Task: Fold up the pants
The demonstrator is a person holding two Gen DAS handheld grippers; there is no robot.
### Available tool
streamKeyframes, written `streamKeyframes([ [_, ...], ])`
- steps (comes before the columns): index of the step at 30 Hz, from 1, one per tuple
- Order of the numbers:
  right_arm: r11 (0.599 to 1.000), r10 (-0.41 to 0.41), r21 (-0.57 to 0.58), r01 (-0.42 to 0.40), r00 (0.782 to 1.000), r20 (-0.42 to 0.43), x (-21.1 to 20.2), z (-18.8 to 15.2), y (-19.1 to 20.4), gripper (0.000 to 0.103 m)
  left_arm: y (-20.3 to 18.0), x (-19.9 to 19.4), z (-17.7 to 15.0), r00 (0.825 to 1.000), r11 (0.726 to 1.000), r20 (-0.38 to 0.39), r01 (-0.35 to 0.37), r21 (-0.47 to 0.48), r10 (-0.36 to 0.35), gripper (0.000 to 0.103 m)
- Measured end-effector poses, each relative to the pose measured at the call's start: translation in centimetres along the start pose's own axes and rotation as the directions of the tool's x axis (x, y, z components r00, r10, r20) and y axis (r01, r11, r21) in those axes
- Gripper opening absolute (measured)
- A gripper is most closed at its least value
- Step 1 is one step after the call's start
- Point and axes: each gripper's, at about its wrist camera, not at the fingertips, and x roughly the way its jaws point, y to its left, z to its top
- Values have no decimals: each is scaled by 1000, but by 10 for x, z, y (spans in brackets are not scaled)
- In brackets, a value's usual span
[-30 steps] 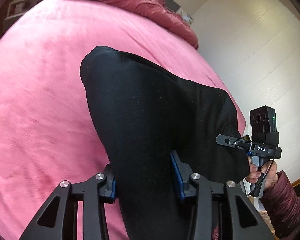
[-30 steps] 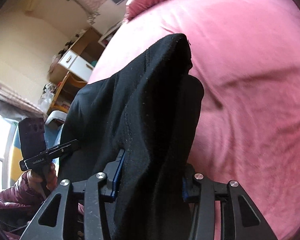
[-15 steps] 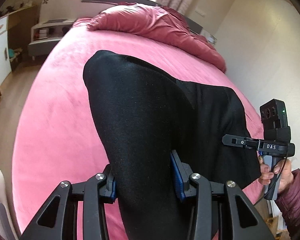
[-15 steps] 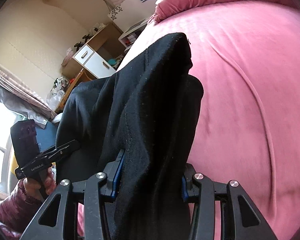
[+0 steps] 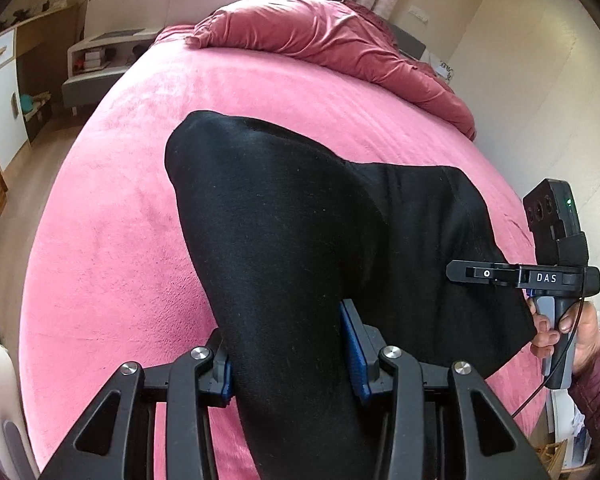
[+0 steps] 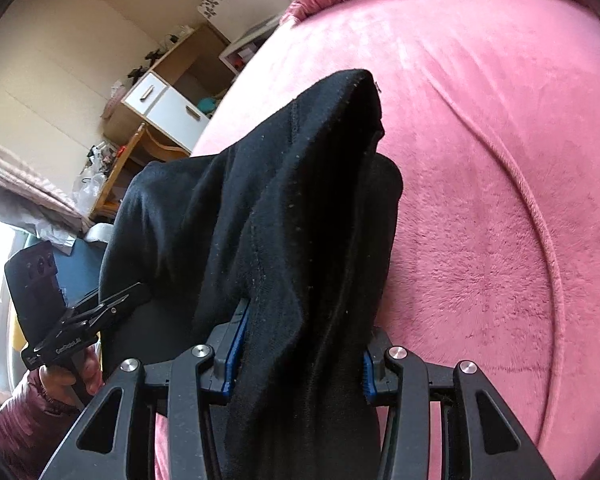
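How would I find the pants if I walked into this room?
Look at the big bed with the fuzzy pink blanket. Above its near end, two black grippers hold up soft black pants. They are the only black cloth there; the crumpled duvet behind is dark pink.

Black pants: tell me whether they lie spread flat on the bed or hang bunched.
Bunched and lifted. The black pants drape in thick folds from the left hand-held gripper and the right hand-held gripper, above the pink bed.
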Motion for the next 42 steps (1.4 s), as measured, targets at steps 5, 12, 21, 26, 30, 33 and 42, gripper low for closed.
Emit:
streamKeyframes([
  [5, 998, 25, 66, -25, 1000, -3, 14, -14, -27, 51, 13, 13, -12, 1000, 999, -19, -1, -50, 0, 51],
  [12, 997, -1, 73, 1, 1000, 0, 15, -12, -17, 60, 11, -1, -17, 995, 992, -8, -104, -74, 104, 66],
  [21, 991, -105, 81, 102, 994, 36, -9, -25, -2, 65, -6, -45, -31, 980, 982, 67, -184, -33, 186, 66],
  [26, 988, -144, 72, 139, 988, 63, -30, -38, 3, 65, -18, -58, -30, 973, 978, 96, -208, -26, 210, 66],
  [30, 984, -169, 75, 163, 981, 95, -50, -50, 12, 65, -26, -71, -33, 970, 977, 122, -209, -26, 211, 66],
  [33, 982, -185, 69, 178, 975, 120, -65, -61, 22, 65, -33, -85, -40, 967, 977, 145, -209, -31, 212, 66],
  [42, 959, -279, 5, 283, 941, 194, -82, -112, 73, 71, -56, -121, -76, 942, 960, 188, -273, -54, 278, 66],
])
